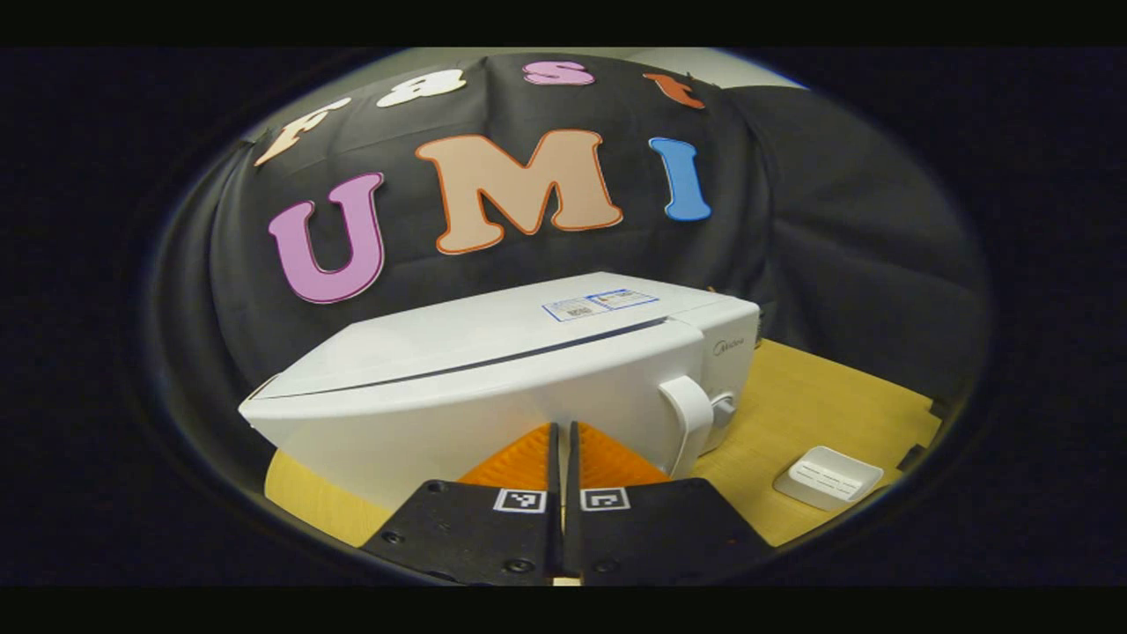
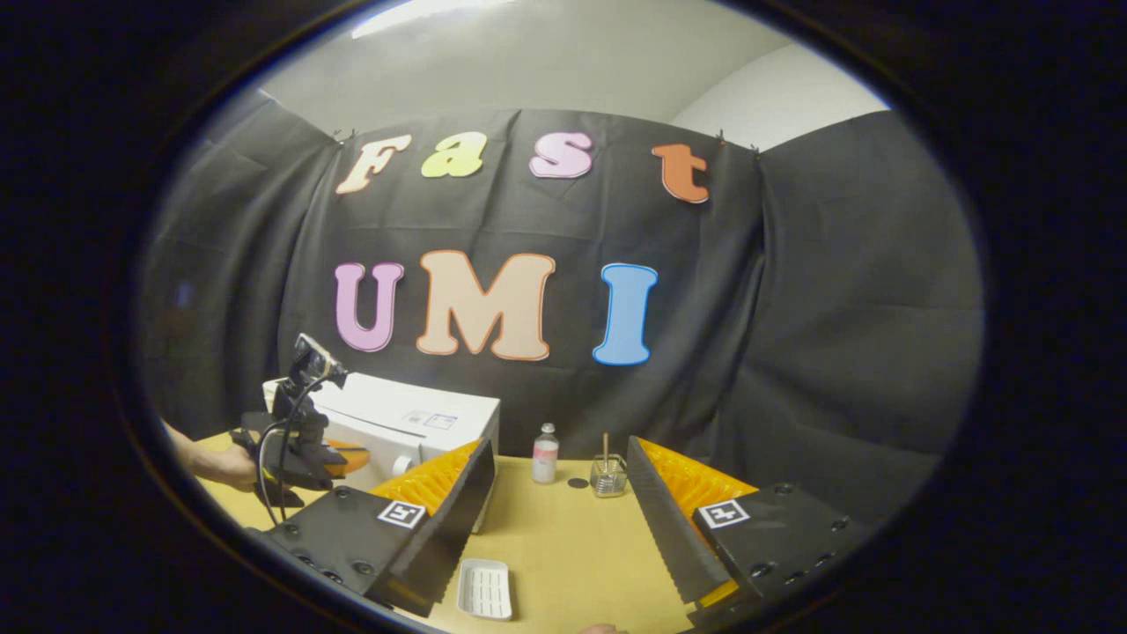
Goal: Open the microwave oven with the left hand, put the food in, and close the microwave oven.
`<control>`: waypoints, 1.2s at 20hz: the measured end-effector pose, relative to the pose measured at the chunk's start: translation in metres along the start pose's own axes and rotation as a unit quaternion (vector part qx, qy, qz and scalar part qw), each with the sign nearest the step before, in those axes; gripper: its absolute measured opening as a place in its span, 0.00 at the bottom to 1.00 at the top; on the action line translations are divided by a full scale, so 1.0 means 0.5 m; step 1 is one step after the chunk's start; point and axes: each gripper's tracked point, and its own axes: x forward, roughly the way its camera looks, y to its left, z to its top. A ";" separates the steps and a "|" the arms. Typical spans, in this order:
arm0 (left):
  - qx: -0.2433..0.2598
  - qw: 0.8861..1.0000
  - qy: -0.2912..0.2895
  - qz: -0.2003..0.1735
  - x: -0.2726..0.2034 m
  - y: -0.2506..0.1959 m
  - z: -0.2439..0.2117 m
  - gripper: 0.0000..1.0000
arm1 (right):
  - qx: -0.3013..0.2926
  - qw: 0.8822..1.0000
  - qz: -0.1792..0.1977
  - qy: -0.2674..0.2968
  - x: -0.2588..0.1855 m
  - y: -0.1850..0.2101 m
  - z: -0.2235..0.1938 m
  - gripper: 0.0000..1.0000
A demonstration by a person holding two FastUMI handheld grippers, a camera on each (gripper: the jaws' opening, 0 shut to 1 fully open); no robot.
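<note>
Both tongs hold nothing: the left gripper (image 1: 563, 440) is clenched, its fingers together just before the white boxy microwave oven (image 1: 502, 387), and the right gripper (image 2: 563, 493) is released wide over the yellow wooden table (image 2: 563, 537). Heavy and stiff, the oven stands at the left, door closed. I judge the smooth white curved door handle (image 1: 691, 423) the place to hook. A small white ribbed tray (image 2: 485, 588) lies near, probably light.

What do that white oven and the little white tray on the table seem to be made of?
Microwave oven: smooth, glossy white shell, probably painted metal, with a plastic-looking handle. Tray: matte white with moulded ridges, likely plastic. Table: yellowish matte board, wood-like.
</note>
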 end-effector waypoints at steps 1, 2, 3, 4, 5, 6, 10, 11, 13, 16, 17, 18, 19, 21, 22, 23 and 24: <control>-0.013 1.000 0.003 0.000 0.003 0.001 -0.001 0.00 | 0.005 1.000 -0.002 -0.003 -0.001 0.001 0.001 0.97; -0.031 1.000 0.004 0.000 0.006 0.002 -0.002 0.00 | 0.009 1.000 -0.004 -0.003 -0.001 -0.001 0.000 0.96; -0.050 0.999 -0.003 -0.001 0.011 0.000 0.006 0.00 | 0.013 1.000 -0.004 -0.002 0.001 0.000 -0.004 0.96; -0.052 0.999 0.010 0.005 0.011 0.008 0.007 0.00 | 0.016 1.000 -0.005 0.000 0.000 -0.001 -0.008 0.96; -0.066 0.998 0.012 0.004 0.011 -0.004 0.006 0.00 | 0.019 1.000 -0.005 0.005 -0.003 0.000 -0.012 0.96; -0.068 0.998 0.009 0.006 0.016 -0.004 0.009 0.01 | 0.023 1.000 -0.002 0.005 -0.008 0.003 -0.014 0.96; -0.041 0.999 -0.019 0.017 -0.022 0.005 0.052 0.00 | 0.017 1.000 -0.006 0.004 -0.022 -0.004 -0.008 0.96; -0.037 0.999 -0.028 0.017 -0.041 0.006 0.065 0.01 | 0.020 1.000 -0.004 0.008 -0.029 0.000 -0.013 0.96; -0.033 0.998 -0.049 0.016 -0.082 0.006 0.098 0.01 | 0.028 1.000 -0.002 0.009 -0.037 0.006 -0.012 0.96; -0.039 0.995 -0.095 -0.005 -0.161 -0.007 0.160 0.12 | 0.026 1.000 0.004 0.009 -0.043 0.023 -0.009 0.97; -0.046 0.993 -0.105 -0.017 -0.192 -0.014 0.177 0.40 | 0.026 1.000 0.008 0.009 -0.043 0.030 -0.007 0.96; -0.054 0.991 -0.118 -0.019 -0.217 -0.011 0.196 0.68 | 0.026 1.000 0.010 0.008 -0.042 0.037 -0.004 0.96; -0.058 0.990 -0.129 -0.019 -0.253 -0.007 0.213 0.96 | 0.027 1.000 0.012 0.008 -0.044 0.045 -0.004 0.96; -0.062 0.988 -0.142 -0.009 -0.315 0.014 0.235 0.96 | 0.031 0.999 0.019 0.008 -0.046 0.064 -0.003 0.96; -0.066 0.987 -0.148 -0.002 -0.344 0.028 0.244 0.97 | 0.034 0.999 0.023 0.008 -0.045 0.075 -0.001 0.96; -0.074 0.985 -0.156 0.007 -0.375 0.042 0.252 0.96 | 0.035 0.999 0.027 0.010 -0.044 0.085 -0.001 0.96; -0.087 0.981 -0.172 0.023 -0.410 0.065 0.264 0.97 | 0.033 0.999 0.031 0.009 -0.042 0.095 0.000 0.96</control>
